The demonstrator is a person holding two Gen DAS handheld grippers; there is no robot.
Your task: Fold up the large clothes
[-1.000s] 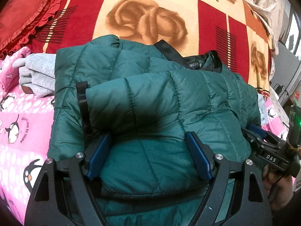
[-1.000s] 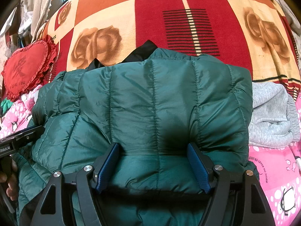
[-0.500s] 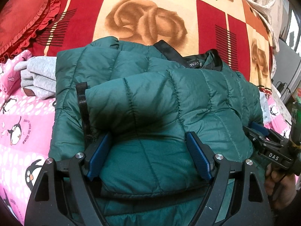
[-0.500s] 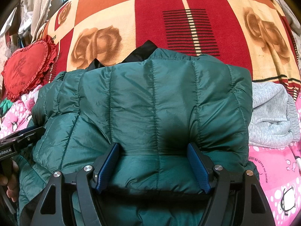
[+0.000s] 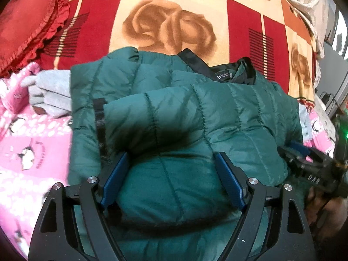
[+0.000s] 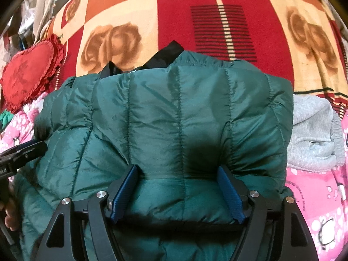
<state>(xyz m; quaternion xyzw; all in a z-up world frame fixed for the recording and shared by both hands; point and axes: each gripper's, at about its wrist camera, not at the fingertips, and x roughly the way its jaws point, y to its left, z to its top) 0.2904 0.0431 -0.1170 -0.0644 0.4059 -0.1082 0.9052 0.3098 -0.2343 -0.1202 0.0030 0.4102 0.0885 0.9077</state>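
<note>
Green puffer jacket is lying folded on the bed, on a red and cream rose-print blanket, black collar facing the far side. Near edge is lying over a pink penguin sheet.

Left gripper is sitting at the jacket's near edge, jaws wide, a thick fold of the quilted fabric bulging between the blue pads. Both pads are pressing the sides of that bulge, so it is gripping the jacket.

Right gripper is doing the same further along the near edge: wide spread, padded fold filling the gap, blue pads touching the fabric on both sides. It is also showing in the left wrist view at the right edge, with a hand behind it.

Grey folded garment is lying just beside the jacket on the right; another grey piece is beside it on the left. Red heart cushion is sitting at the far left, apart from the jacket.
</note>
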